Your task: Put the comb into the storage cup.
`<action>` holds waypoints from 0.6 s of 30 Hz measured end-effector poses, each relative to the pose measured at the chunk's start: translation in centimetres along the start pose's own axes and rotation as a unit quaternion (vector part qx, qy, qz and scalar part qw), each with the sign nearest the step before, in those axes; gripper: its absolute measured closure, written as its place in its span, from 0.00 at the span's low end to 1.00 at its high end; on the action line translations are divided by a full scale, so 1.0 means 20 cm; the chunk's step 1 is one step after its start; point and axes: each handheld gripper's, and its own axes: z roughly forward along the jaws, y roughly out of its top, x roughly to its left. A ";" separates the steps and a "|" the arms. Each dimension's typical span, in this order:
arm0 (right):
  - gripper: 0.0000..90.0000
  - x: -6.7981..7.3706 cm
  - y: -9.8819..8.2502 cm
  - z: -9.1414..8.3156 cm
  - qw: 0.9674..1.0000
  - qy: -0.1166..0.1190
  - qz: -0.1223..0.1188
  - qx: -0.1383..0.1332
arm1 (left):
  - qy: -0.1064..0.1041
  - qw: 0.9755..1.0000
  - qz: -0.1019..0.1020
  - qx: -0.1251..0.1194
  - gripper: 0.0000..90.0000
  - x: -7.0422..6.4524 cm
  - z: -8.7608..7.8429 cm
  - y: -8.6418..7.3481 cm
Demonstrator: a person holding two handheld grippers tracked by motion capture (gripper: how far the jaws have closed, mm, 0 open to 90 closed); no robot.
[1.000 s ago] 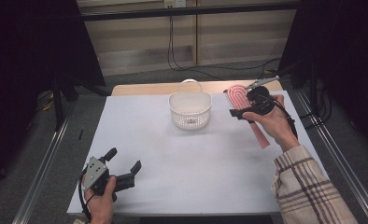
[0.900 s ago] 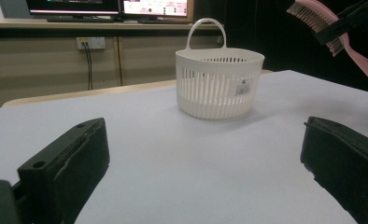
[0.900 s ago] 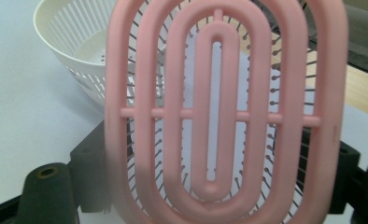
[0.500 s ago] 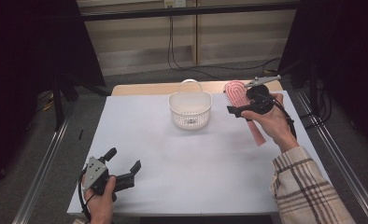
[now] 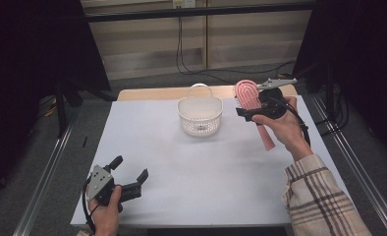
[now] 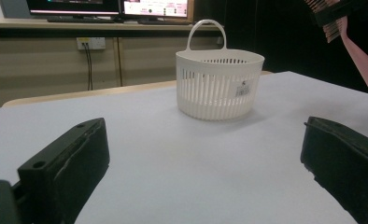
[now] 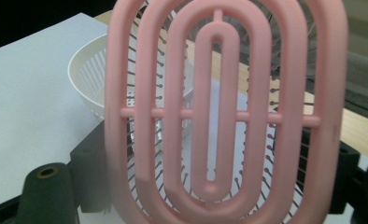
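The pink hairbrush (image 7: pixel 219 112) hides most of the white basket (image 7: pixel 91 77), and its handle is cut off below.

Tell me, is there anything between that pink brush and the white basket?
Nothing visible. The right gripper holds the pink brush in the air just right of the white basket, whose top is open; only bare table lies between them.

Right of the white slotted basket (image 5: pixel 200 116), the right gripper (image 5: pixel 248 112) holds a pink vented hairbrush (image 5: pixel 253 106) aloft.
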 end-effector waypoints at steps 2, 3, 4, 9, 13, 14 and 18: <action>0.22 0.00 0.00 0.00 1.000 0.004 0.000 -0.010 | 0.000 1.000 0.000 0.000 0.02 0.00 0.00 0.00; 0.22 0.01 0.01 0.00 1.000 0.005 -0.003 -0.013 | 0.000 1.000 0.000 0.000 0.02 0.00 0.00 0.00; 0.22 0.01 0.01 -0.01 1.000 0.010 -0.001 -0.018 | 0.000 1.000 0.001 0.001 0.02 0.00 0.00 0.00; 0.22 0.02 0.04 -0.03 0.999 0.015 -0.001 -0.043 | 0.001 1.000 0.002 0.001 0.02 0.00 0.00 0.00; 0.22 0.04 0.06 -0.04 0.998 0.016 -0.006 -0.054 | 0.002 1.000 0.002 0.000 0.02 0.00 0.00 0.00; 0.22 0.05 0.06 -0.04 0.998 0.016 -0.006 -0.057 | 0.002 1.000 0.002 0.000 0.02 0.00 0.00 0.00; 0.22 0.06 0.08 -0.03 0.997 0.017 -0.011 -0.071 | 0.001 1.000 0.001 0.001 0.02 0.00 0.00 0.00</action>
